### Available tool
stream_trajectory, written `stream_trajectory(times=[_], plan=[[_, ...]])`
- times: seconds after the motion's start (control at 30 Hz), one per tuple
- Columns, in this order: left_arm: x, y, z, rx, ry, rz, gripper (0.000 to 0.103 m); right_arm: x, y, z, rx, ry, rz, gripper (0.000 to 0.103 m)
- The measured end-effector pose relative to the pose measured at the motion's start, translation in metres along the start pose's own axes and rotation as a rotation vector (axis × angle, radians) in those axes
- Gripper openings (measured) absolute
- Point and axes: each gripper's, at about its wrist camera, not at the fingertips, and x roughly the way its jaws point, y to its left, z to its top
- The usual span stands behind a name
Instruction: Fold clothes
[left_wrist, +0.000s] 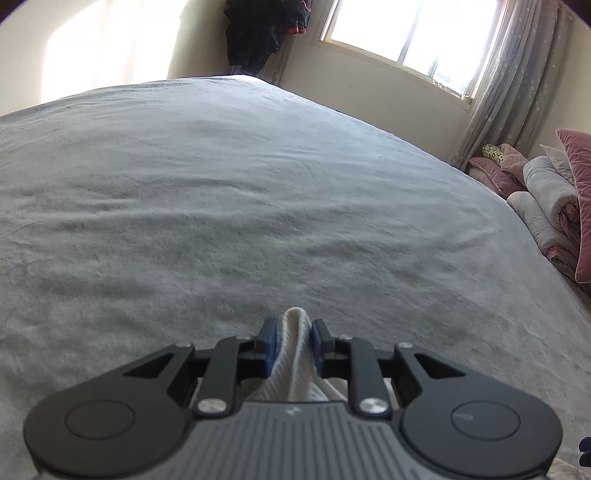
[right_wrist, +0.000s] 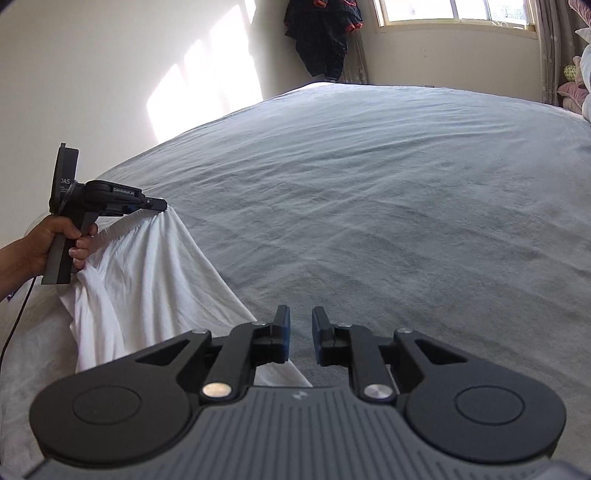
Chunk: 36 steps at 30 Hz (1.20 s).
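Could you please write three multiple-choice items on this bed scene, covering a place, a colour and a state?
1. Where does the white cotton garment lie?
A. at the near left of the grey bedspread
B. on the pillows
C. on the windowsill

2. What colour are the pads on the fingers?
A. red
B. blue
C. yellow

3. What is between the right gripper fingers?
A. a sock
B. white cloth
C. nothing

Answers: 1 A, it drapes there from the left gripper; 2 B, blue shows on the inner faces; 3 C, only bedspread shows through the gap.

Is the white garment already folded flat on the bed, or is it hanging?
Hanging, not folded. The white garment drapes in loose pleats from the left tongs, which pinch one edge above the grey bed cover.
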Motion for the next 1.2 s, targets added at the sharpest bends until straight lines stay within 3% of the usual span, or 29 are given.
stream_trajectory(times=[0.03,0.13,0.17,0.2,0.33,0.5,0.7,0.87,1.07,1.2], plan=[[0.0,0.0,0.0,0.0,0.001,0.001,0.021,0.001,0.004,-0.002,-0.02,0.017,-0.001,0.041],[0.002,-0.001,0.001,0.007,0.009,0.004,0.021,0.006,0.017,-0.01,-0.082,0.068,-0.011,0.04],[0.002,-0.002,0.002,0.016,0.013,0.004,0.019,0.006,0.019,-0.012,-0.095,0.075,-0.015,0.03],[0.002,-0.003,0.003,0.025,0.017,0.005,0.013,0.006,0.022,-0.014,-0.103,0.077,-0.019,0.0],[-0.001,-0.007,0.005,0.056,0.015,0.013,0.007,0.006,0.03,-0.019,-0.129,0.078,-0.046,0.001],[-0.002,-0.005,0.008,0.047,-0.01,0.01,0.007,0.014,0.033,-0.003,-0.158,0.045,-0.224,0.001],[0.0,0.002,0.01,0.029,-0.072,0.01,0.006,0.032,0.029,0.021,-0.197,0.007,-0.343,0.001],[0.013,0.008,0.006,0.03,-0.075,0.038,0.006,0.053,0.027,0.027,-0.224,0.016,-0.381,0.001],[0.019,0.005,-0.003,0.083,-0.094,0.068,0.008,0.068,0.015,0.018,-0.17,0.02,-0.37,0.001],[0.018,-0.006,-0.003,0.146,-0.094,0.115,0.017,0.063,0.012,0.017,-0.121,-0.009,-0.351,0.005]])
